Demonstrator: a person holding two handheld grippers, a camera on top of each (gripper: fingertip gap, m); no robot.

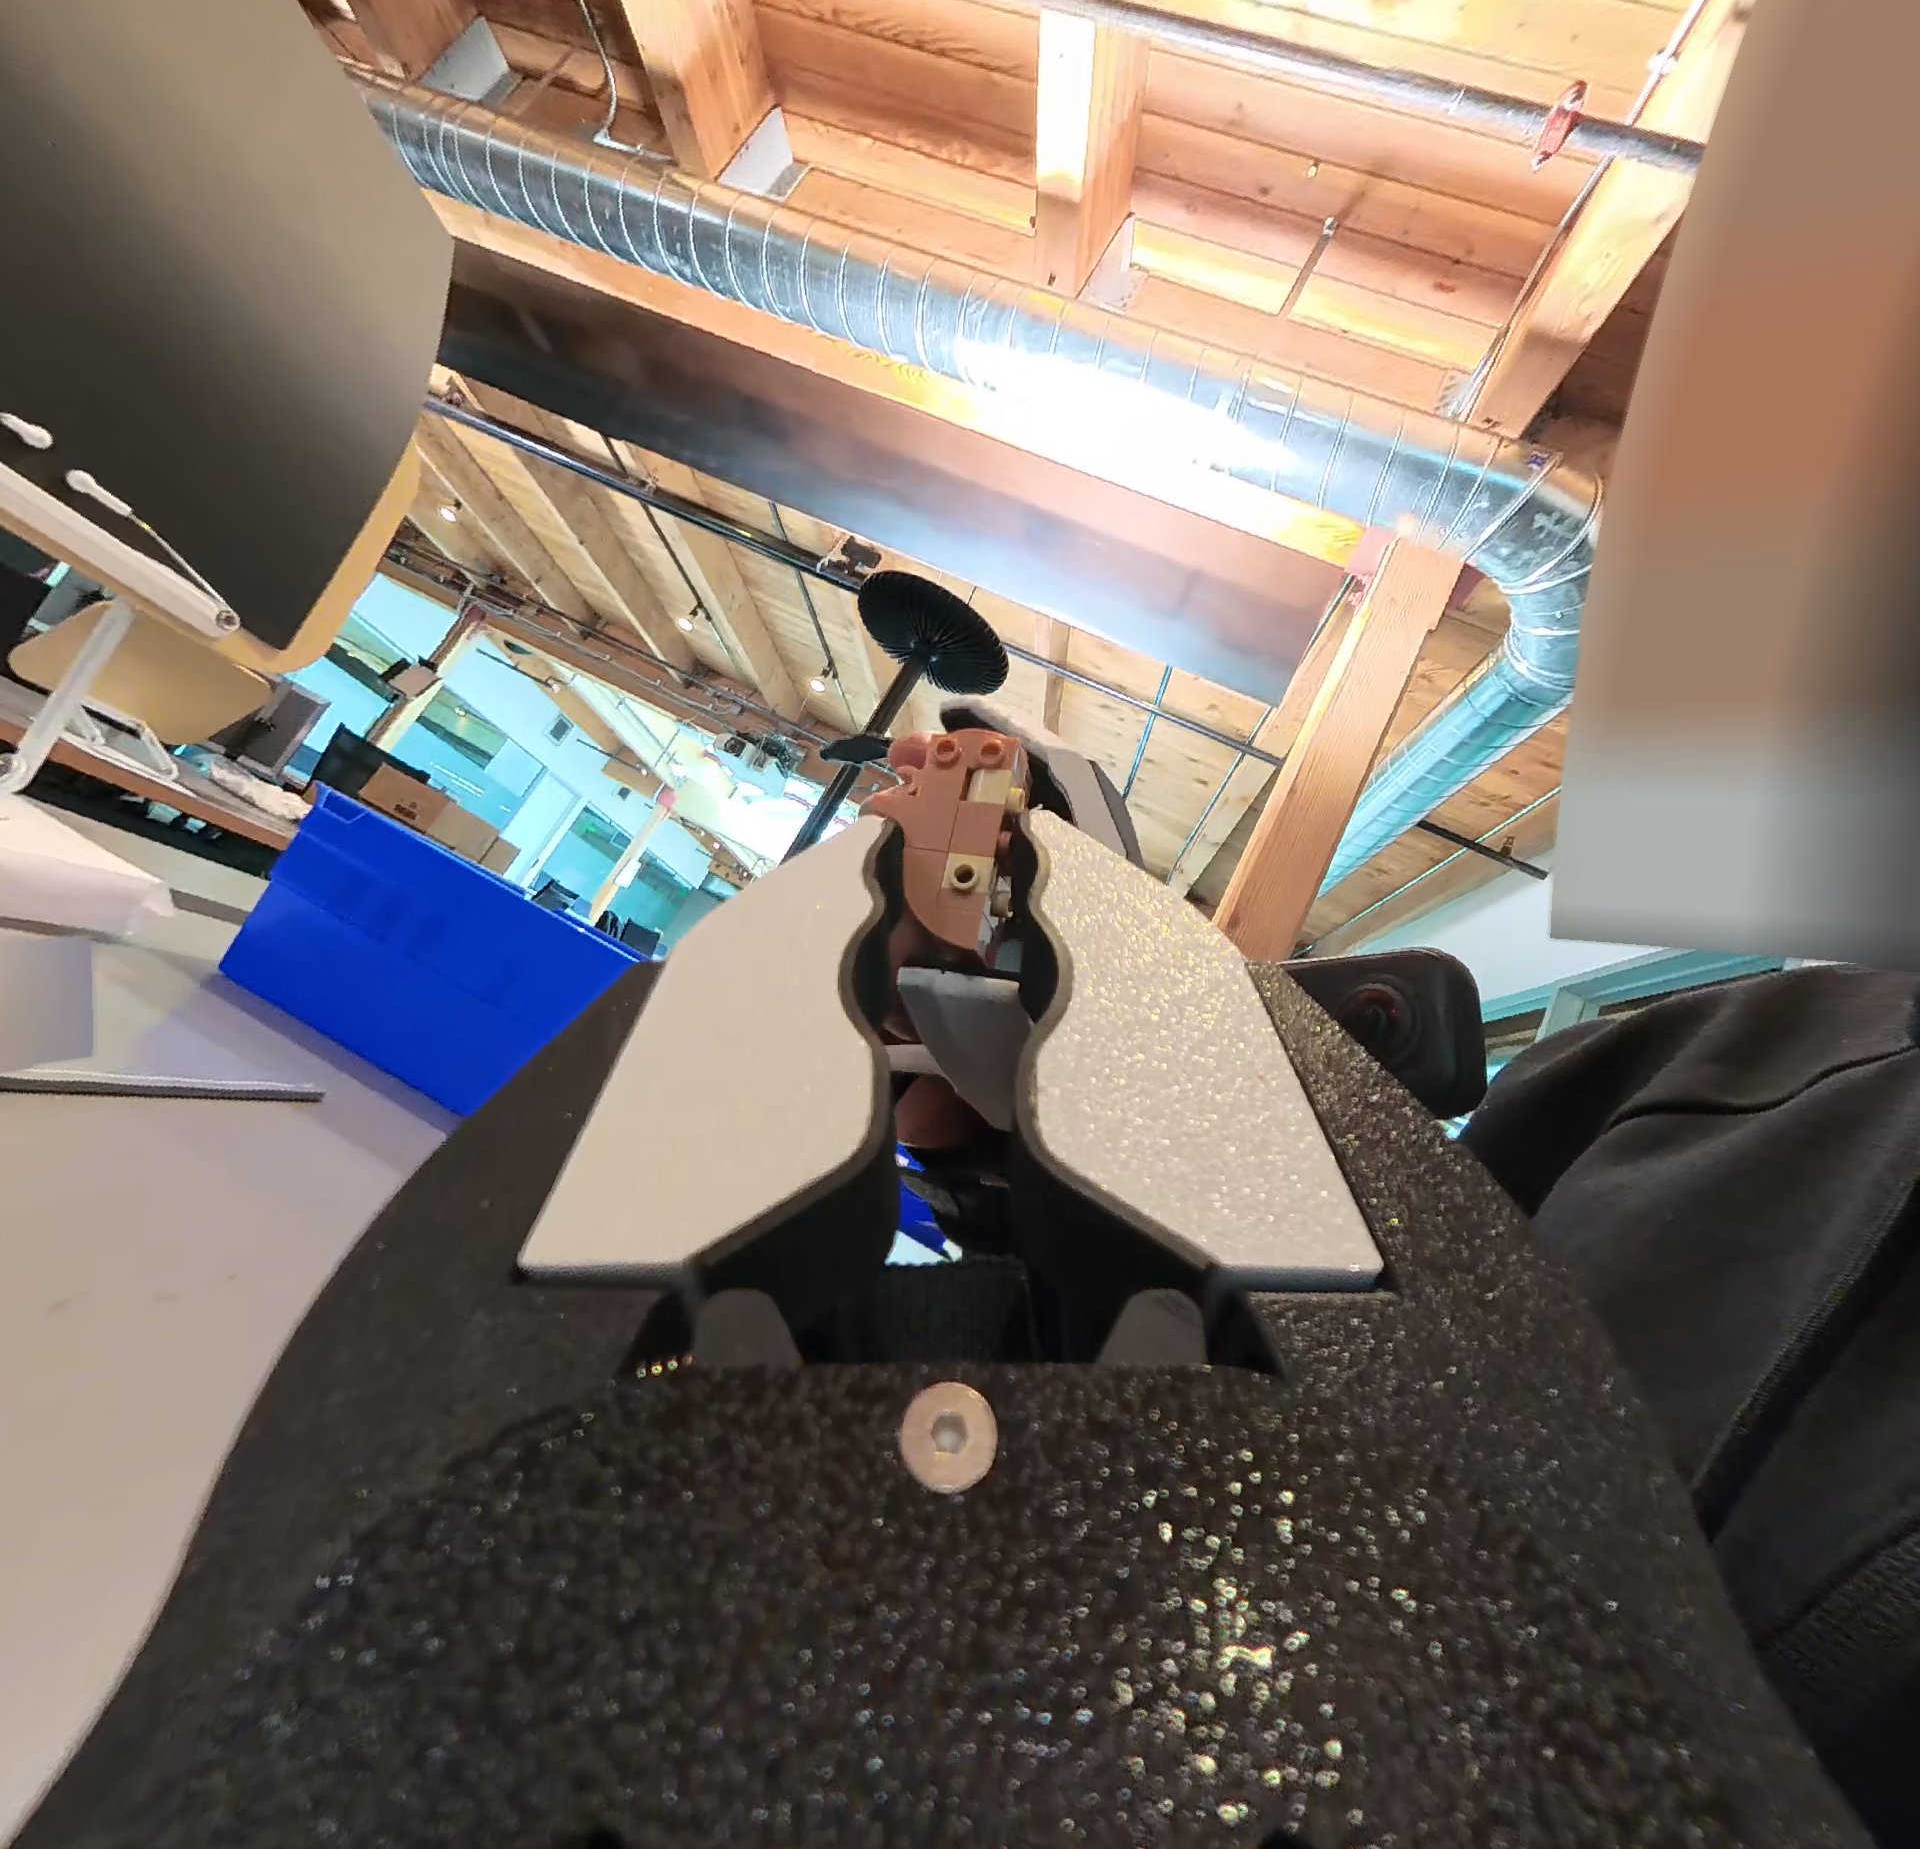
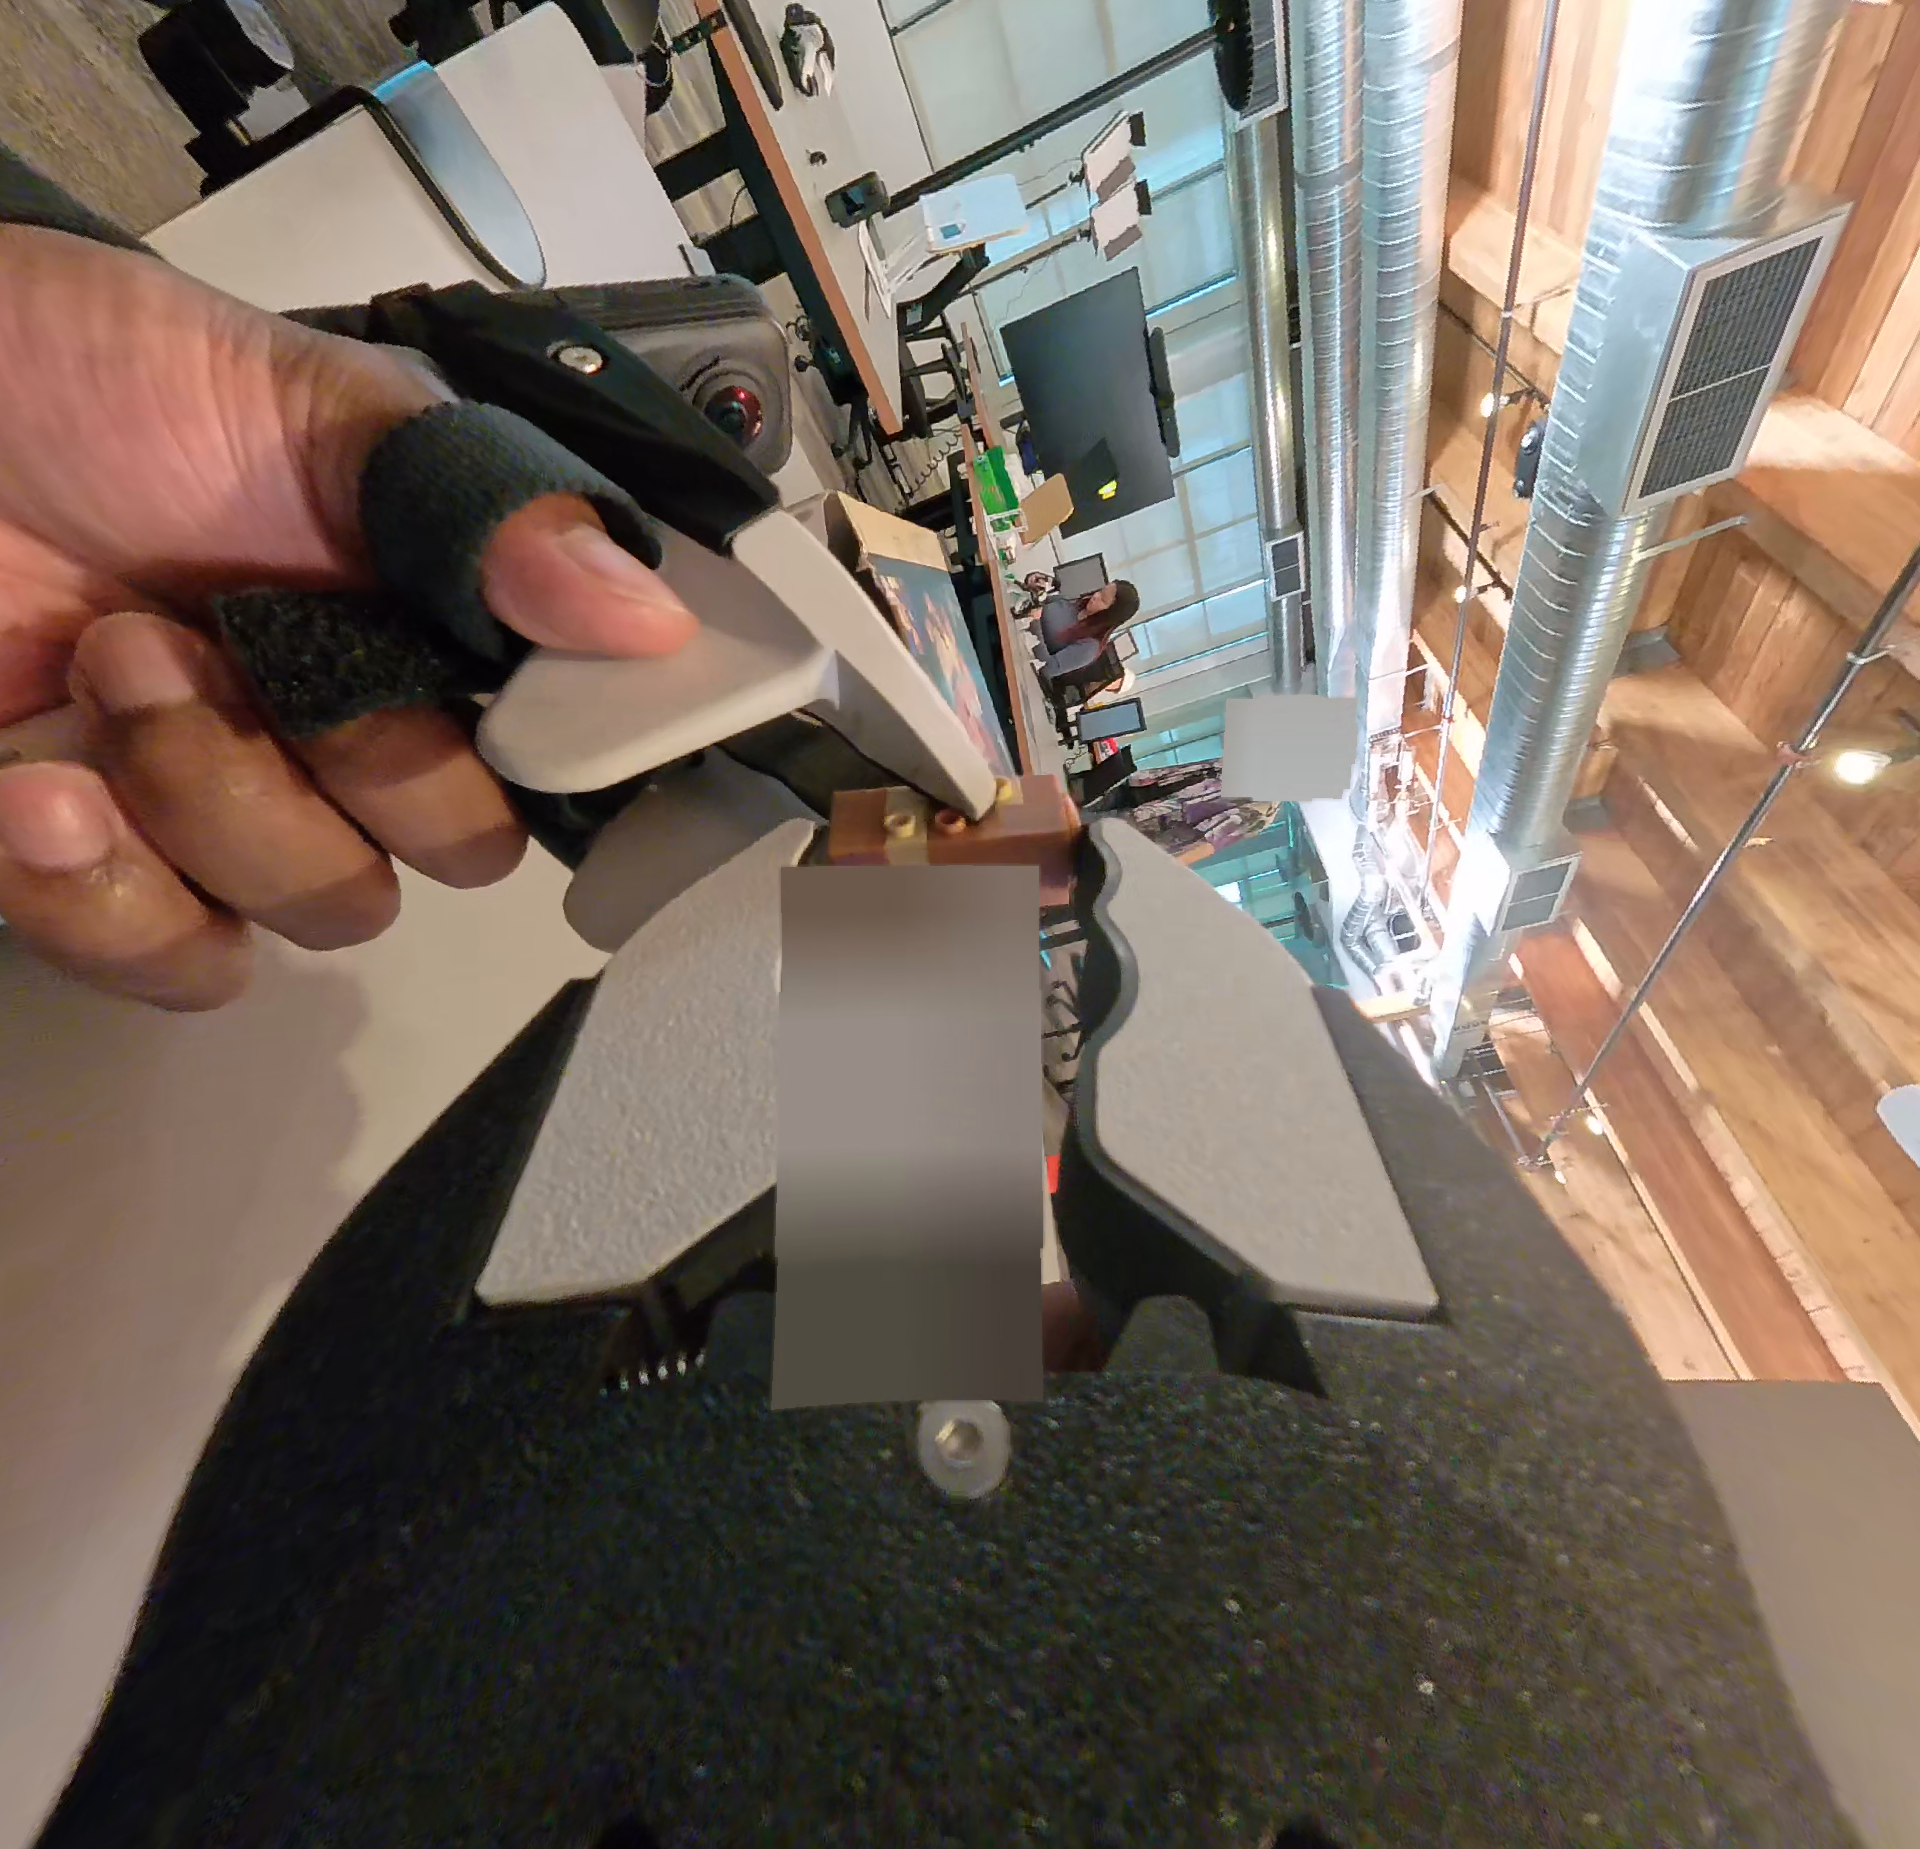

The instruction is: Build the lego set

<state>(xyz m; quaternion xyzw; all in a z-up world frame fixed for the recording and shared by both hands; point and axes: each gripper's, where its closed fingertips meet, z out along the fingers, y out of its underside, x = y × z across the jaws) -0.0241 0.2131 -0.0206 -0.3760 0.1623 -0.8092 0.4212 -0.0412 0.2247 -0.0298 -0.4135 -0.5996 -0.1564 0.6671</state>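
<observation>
Left gripper (image 1: 951, 854) fingers pinch brown brick assembly (image 1: 951, 823) at frame centre; right gripper (image 2: 940, 864) fingers partly closed around it, contact unclear — opposing pulls could split it.

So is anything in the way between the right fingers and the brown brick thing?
Nothing visible. The brown brick piece sits right between the right gripper's fingers, at their tips. The left gripper is clamped on it too.

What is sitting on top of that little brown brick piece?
On the brown brick piece, small tan and orange studs stick up, and one grey finger of the left tool presses down among them. A blurred patch covers everything below the piece.
</observation>
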